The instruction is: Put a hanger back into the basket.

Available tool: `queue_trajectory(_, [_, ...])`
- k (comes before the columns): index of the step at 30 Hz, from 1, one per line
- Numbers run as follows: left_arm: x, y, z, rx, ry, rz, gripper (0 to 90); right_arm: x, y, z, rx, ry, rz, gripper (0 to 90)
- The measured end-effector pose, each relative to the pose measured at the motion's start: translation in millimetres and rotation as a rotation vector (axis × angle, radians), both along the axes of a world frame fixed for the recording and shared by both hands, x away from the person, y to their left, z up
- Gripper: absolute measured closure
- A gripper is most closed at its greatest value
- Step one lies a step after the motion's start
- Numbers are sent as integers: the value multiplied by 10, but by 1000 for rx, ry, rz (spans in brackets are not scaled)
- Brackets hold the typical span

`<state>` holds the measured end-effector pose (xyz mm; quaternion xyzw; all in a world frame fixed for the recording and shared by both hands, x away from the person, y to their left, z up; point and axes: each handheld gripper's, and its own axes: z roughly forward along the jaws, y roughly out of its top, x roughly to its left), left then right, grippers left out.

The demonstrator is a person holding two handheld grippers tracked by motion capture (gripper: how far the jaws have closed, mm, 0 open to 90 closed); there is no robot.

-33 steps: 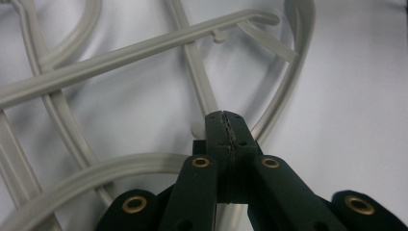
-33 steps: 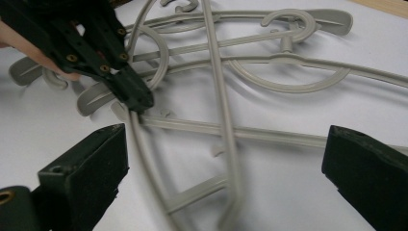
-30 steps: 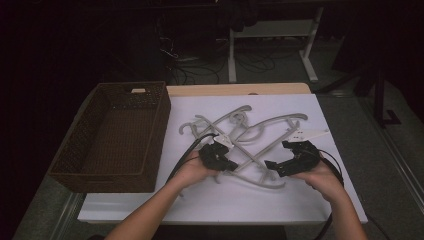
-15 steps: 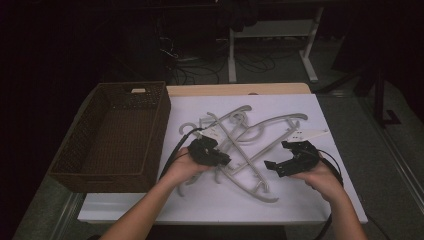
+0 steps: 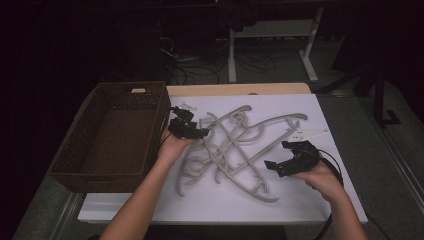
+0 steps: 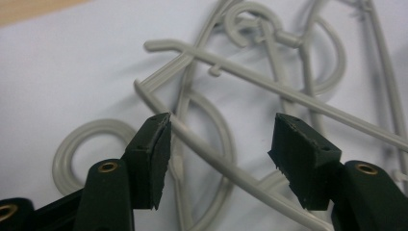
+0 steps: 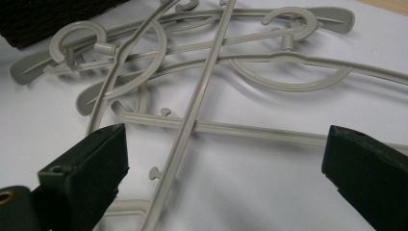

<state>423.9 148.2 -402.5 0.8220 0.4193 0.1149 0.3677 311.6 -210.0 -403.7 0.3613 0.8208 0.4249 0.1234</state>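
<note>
Several grey plastic hangers (image 5: 232, 150) lie tangled on the white sheet. My left gripper (image 5: 202, 134) is at the pile's left edge, beside the basket. Its jaws have just been opening and now stand apart (image 6: 219, 144). One hanger arm (image 6: 216, 155) runs slantwise under the gap, and neither pad presses on it. My right gripper (image 5: 277, 155) rests at the pile's right side. It is wide open (image 7: 221, 159) and aimed at the hangers, with a straight hanger bar (image 7: 240, 129) lying beyond its tips.
A dark woven basket (image 5: 120, 142) stands on the left of the table, its corner also in the right gripper view (image 7: 38, 19). A white tag (image 5: 310, 134) lies right of the pile. The white sheet (image 5: 300, 200) ends near the person; wooden tabletop shows behind.
The left hand has moved left and away from the person, toward the basket, and its jaws have gone from shut to open. The right hand has stayed put.
</note>
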Motion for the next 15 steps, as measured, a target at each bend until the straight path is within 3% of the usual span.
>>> queue_trajectory(4, [54,1,-105,-5,46,9,386,0,0,-1,0,0,0,18])
queue_trajectory(15, [95,-63,-203,-45,99,-11,485,1,10,-10,-9,3,2,18])
